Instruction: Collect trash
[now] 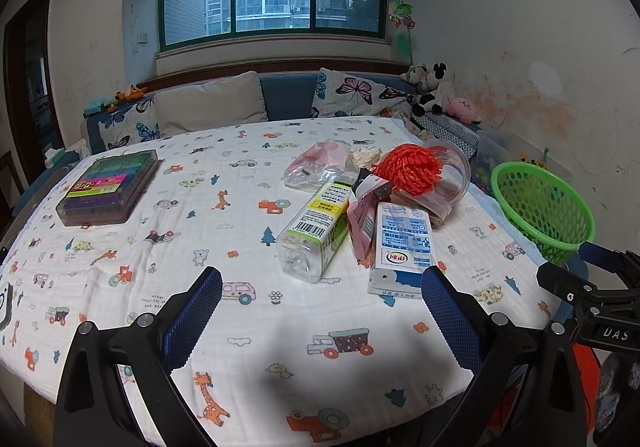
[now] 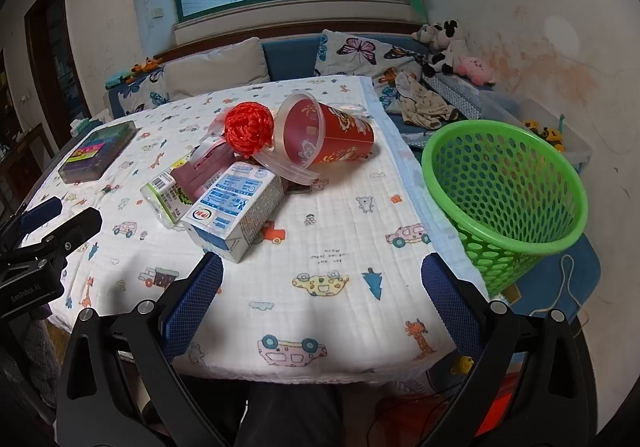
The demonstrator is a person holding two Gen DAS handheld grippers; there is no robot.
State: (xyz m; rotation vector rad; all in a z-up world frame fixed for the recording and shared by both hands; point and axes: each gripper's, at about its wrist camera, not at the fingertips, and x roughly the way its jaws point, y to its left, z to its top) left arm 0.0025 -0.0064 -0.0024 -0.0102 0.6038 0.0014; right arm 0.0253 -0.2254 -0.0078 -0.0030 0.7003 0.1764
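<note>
Both claws mine, hovering low over near bench edge, jaws spread wide, nothing between pads: left claw (image 1: 320,307), right claw (image 2: 322,295).

Trash heaped mid-bench (image 2: 340,247), touching: milk carton (image 2: 236,207) nearest, on its side; clear bottle (image 1: 314,233) beside it; pink wrapper (image 1: 362,223) between; red net ball (image 2: 249,129) on top; red cup (image 2: 332,135) tipped over, mouth toward me, looks empty.

Green basket (image 2: 508,203) just off bench's right edge, tilted, holds nothing visible. Likely drop target; carton easiest first pick.

Marker case (image 1: 110,187) well apart at left, shut; probably not trash.
</note>
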